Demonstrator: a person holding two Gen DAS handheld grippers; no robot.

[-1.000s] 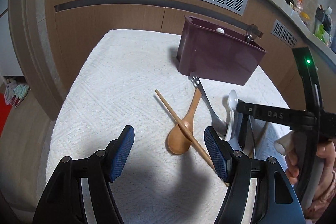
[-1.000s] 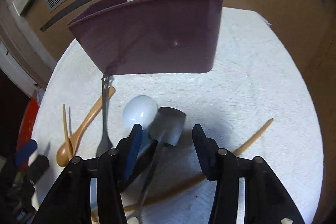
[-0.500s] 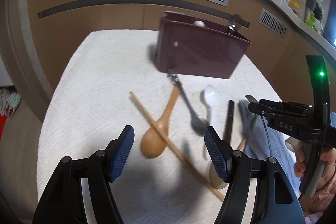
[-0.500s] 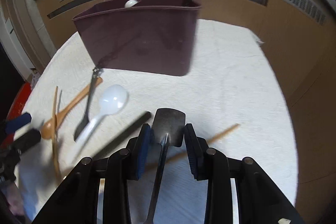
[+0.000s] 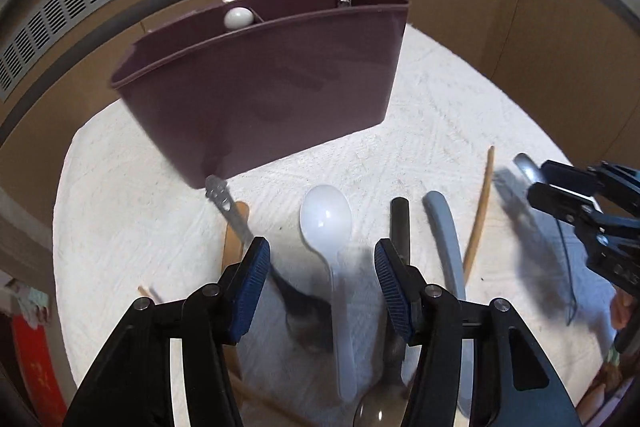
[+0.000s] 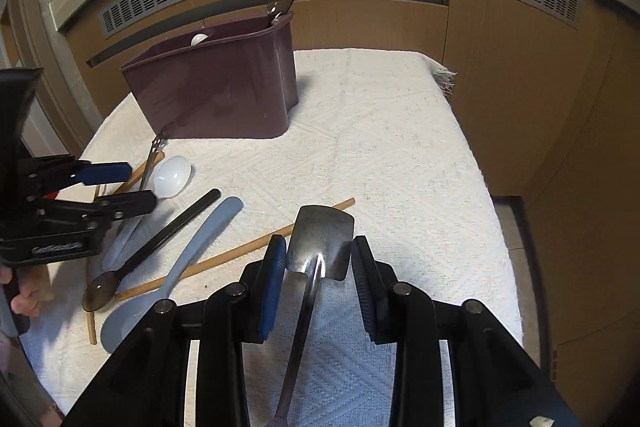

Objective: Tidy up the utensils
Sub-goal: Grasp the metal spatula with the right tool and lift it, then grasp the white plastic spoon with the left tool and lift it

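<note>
Utensils lie scattered on the white cloth (image 6: 380,131) before the maroon caddy (image 6: 216,95). Your right gripper (image 6: 319,261) clamps the metal spatula (image 6: 322,239) above the cloth. Your left gripper (image 5: 322,269) hangs spread over the white spoon (image 5: 326,223).

The left gripper (image 5: 320,267), black with blue ribbed pads, hangs low over the cloth with its jaws spread wide and nothing between them. The right gripper (image 6: 319,259), of the same black build, has its jaws drawn in against the flat metal spatula (image 6: 322,239), which sits tilted between the pads, handle running back under the gripper.
</note>
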